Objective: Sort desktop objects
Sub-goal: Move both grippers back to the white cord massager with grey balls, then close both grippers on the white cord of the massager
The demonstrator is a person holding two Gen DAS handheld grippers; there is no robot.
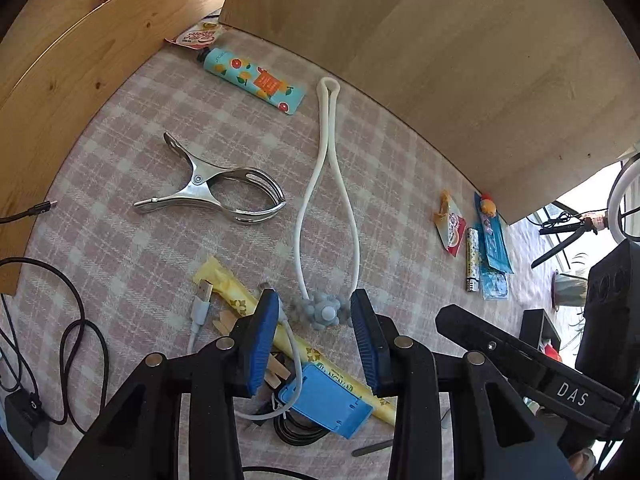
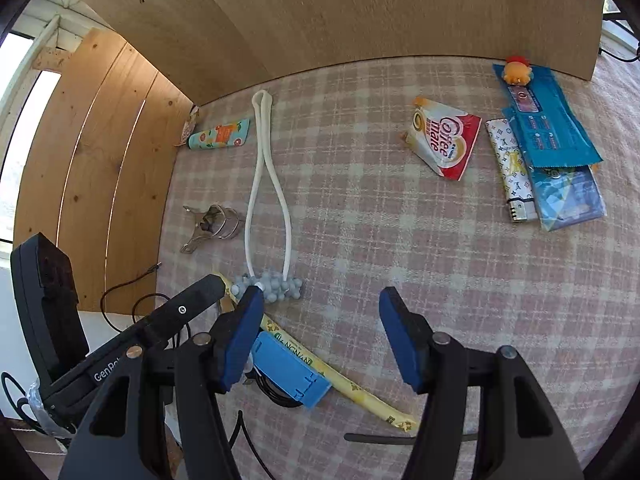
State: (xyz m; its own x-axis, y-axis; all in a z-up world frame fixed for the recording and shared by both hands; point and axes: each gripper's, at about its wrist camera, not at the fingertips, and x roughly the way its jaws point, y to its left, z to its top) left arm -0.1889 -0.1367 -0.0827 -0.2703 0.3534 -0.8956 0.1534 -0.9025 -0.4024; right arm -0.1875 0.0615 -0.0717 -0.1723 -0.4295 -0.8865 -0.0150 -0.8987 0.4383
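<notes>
— Nearest the left gripper (image 1: pixel 316 320)? 
— A white looped massager (image 1: pixel 326 200) with a grey knobbly head, lying flat on the checked cloth (image 1: pixel 120 128); head right between the blue pads (image 1: pixel 264 332), loop end up by the wooden board (image 1: pixel 460 60). 
— Held? 
— No. Jaws about half apart, pads either side of the head, not pressing on it. 
— And the right gripper (image 2: pixel 320 336)? 
— Wide apart, empty, over bare cloth just right of that same grey head; left pad close beside it, touching or not cannot tell. 
— Under the grippers? 
— A long yellow packet (image 1: pixel 240 304), slanting; a blue box (image 1: pixel 326 404) lying across it, a white cable (image 1: pixel 200 308) and wooden pegs (image 1: pixel 276 376) beside, black cord coiled under the box. 
— Further out? 
— To the left, a big steel clip (image 1: pixel 212 190), lying flat, well apart from the massager. Beyond it a teal tube (image 1: pixel 256 80) with oranges printed on, near the corner of the boards, a small red-and-white sachet (image 1: pixel 198 36) behind its cap. 
— Right side? 
— A creamer sachet (image 2: pixel 444 138), then a patterned lighter (image 2: pixel 510 168) beside blue packets (image 2: pixel 548 128), with a small orange toy (image 2: pixel 516 70) at their far end against the board. 
— Off the cloth? 
— Black cables (image 1: pixel 68 320) at the left edge.
</notes>
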